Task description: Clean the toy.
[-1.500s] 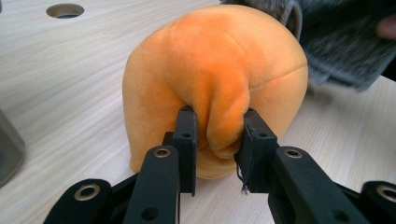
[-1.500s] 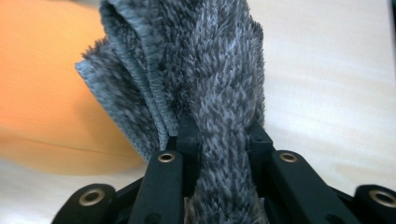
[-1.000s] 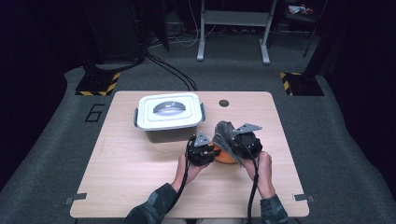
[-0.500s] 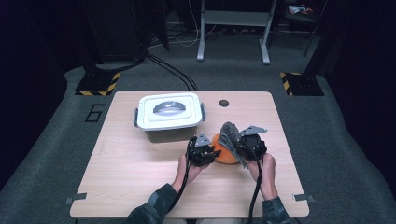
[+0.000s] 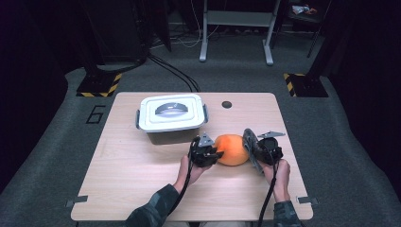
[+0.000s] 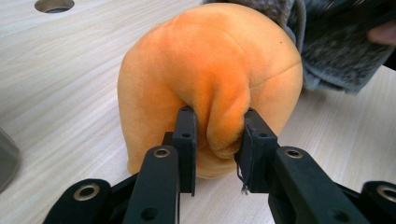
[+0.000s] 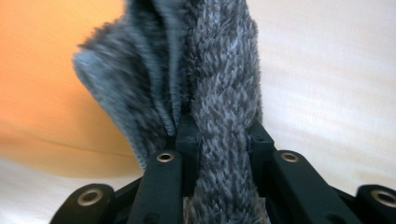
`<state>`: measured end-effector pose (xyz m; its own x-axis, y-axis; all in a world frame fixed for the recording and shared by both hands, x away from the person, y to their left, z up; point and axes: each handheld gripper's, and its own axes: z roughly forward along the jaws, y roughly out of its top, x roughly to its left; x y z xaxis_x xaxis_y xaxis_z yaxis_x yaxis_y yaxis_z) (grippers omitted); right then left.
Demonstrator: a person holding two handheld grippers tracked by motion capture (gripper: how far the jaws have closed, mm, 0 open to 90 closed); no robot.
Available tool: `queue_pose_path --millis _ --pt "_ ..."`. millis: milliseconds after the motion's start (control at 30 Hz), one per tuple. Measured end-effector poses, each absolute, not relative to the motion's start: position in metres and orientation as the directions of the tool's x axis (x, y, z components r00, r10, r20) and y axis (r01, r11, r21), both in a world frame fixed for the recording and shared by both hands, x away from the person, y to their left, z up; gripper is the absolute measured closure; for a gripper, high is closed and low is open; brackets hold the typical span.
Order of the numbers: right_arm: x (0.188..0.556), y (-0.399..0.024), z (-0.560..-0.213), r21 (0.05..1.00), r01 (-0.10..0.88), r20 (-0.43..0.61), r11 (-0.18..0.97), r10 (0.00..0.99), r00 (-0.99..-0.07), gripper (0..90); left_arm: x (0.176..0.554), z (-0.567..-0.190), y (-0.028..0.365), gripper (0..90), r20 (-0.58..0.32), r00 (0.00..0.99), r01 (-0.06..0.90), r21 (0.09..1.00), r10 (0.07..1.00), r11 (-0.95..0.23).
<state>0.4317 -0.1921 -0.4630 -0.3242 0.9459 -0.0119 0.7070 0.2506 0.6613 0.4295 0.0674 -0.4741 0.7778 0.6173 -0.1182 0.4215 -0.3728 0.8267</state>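
Orange plush ball [image 6: 210, 88], round and soft, is pinched by the left tongs [image 6: 217, 140]; the right tongs [image 7: 219, 135] clamp its fuzzy grey cloth [image 7: 205, 70].

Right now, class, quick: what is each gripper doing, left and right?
Left gripper: closed, pinching a fold of the orange plush toy.
Right gripper: closed on the grey fuzzy cloth.
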Motion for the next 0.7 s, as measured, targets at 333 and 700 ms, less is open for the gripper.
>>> queue_pose_path --millis 333,700 --pt "0.441 -0.203 -0.5 0.617 0.758 0.062 0.209 0.948 -0.312 72.7 0.429 -0.478 0.069 71.4 -0.139 0.767 0.435 0.83 0.627 -0.348" --pt "0.424 -0.211 -0.468 0.67 0.717 0.027 0.192 0.959 -0.282 73.2 0.429 -0.479 0.072 71.3 -0.141 0.766 0.433 0.833 0.627 -0.343"
